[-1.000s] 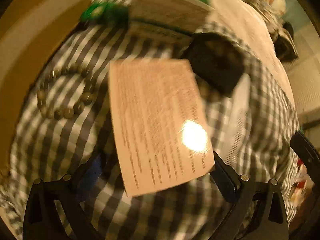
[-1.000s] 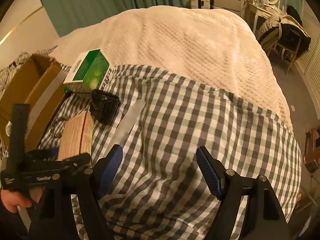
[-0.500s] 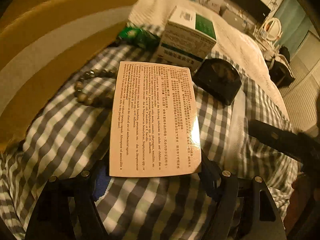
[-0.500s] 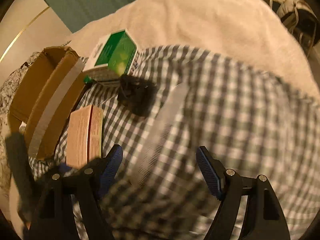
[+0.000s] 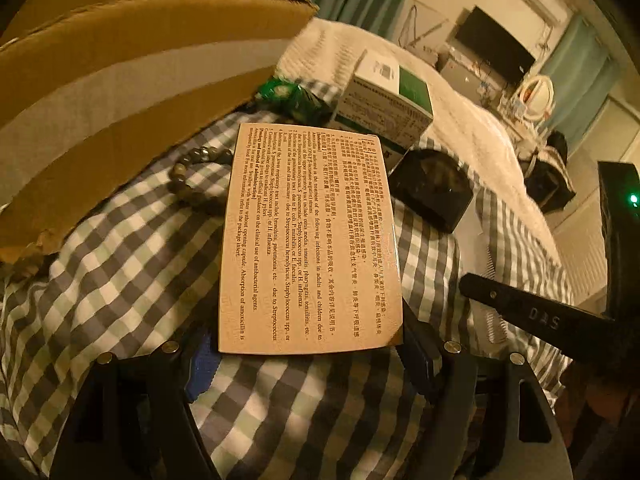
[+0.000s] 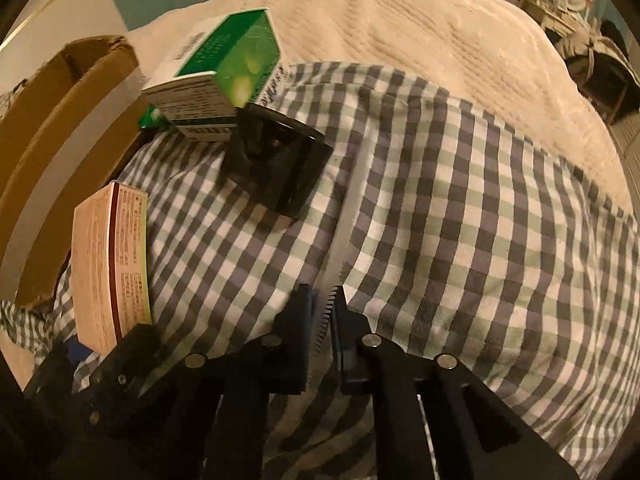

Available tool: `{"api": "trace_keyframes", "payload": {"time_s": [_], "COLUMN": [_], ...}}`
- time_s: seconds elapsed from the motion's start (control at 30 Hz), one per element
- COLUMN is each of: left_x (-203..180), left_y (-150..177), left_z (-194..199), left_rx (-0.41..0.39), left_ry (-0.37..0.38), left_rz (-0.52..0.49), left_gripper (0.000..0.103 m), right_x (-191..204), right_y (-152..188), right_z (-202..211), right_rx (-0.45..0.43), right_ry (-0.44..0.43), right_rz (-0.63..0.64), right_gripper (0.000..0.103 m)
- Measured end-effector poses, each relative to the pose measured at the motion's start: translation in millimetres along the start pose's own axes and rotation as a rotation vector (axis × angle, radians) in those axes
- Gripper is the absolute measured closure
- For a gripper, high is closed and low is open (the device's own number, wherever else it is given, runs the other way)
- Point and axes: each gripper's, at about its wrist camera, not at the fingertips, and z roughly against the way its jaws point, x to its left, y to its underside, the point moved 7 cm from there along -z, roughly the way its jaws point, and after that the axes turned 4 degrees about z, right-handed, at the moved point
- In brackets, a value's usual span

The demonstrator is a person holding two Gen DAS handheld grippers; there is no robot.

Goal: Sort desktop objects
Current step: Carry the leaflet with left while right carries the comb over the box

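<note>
Ruler pinched on the right, medicine box held on the left

Ruler and box sit on a grey, green and white checked cloth (image 6: 460, 200) spread over a cream quilted bed cover (image 6: 400, 28); teal curtains, a dark screen and a cluttered shelf fill the upper right of my left view.

My right gripper (image 6: 324, 312) has just been closing, and its jaws now stand nearly together on the near end of the pale, translucent flat plastic ruler (image 6: 348, 216), whose toothed edge shows between them at lower centre. The strip runs up the frame towards a black box-shaped case (image 6: 280, 172).

My left gripper (image 5: 304, 344) has a flat tan cardboard medicine box with printed text (image 5: 308, 232) between its blue pads; it fills the middle of that view, the jaws wide around its near end, gripping it.

A brown corrugated cardboard carton with a pale tape stripe (image 5: 120, 80) takes the upper left, a bracelet of dull greenish beads (image 5: 192, 172) lies just left of the tan box, and a white-and-green carton (image 5: 388, 100) stands at upper centre.
</note>
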Motion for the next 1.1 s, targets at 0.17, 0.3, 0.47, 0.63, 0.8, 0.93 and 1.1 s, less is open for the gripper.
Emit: {"api": "trace_keyframes", "payload": {"time_s": [0.17, 0.3, 0.47, 0.63, 0.8, 0.93, 1.1], "left_x": [4.0, 4.9, 10.4, 16.6, 8.1, 2.9, 4.5], "left_y": [-0.1, 2.3, 4.6, 2.7, 2.5, -5.7, -17.6], "left_z": [8.7, 18.4, 42.8, 67.0, 82.8, 100.2, 120.2], "left_rx": [-0.019, -0.031, -0.076, -0.122, -0.120, -0.141, -0.157], "left_ry": [-0.023, -0.052, -0.052, -0.037, -0.010, 0.020, 0.074], "left_rz": [0.006, 0.003, 0.021, 0.047, 0.048, 0.049, 0.040], "left_gripper": [0.025, 0.025, 0.025, 0.025, 0.025, 0.025, 0.025], "right_x": [3.3, 2.2, 9.9, 16.6, 18.6, 28.2, 37.4], "right_y": [1.7, 1.3, 2.3, 8.3, 2.9, 2.4, 4.7], "right_z": [21.8, 42.7, 56.6, 65.6, 90.1, 100.4, 98.8], "right_rx": [-0.018, -0.045, -0.061, -0.063, -0.132, -0.140, -0.127], "right_ry": [-0.127, -0.208, -0.286, -0.346, -0.480, -0.491, -0.474], "right_rz": [-0.082, -0.112, -0.146, -0.162, -0.218, -0.190, -0.157], "right_gripper": [0.098, 0.100, 0.100, 0.099, 0.099, 0.099, 0.099]}}
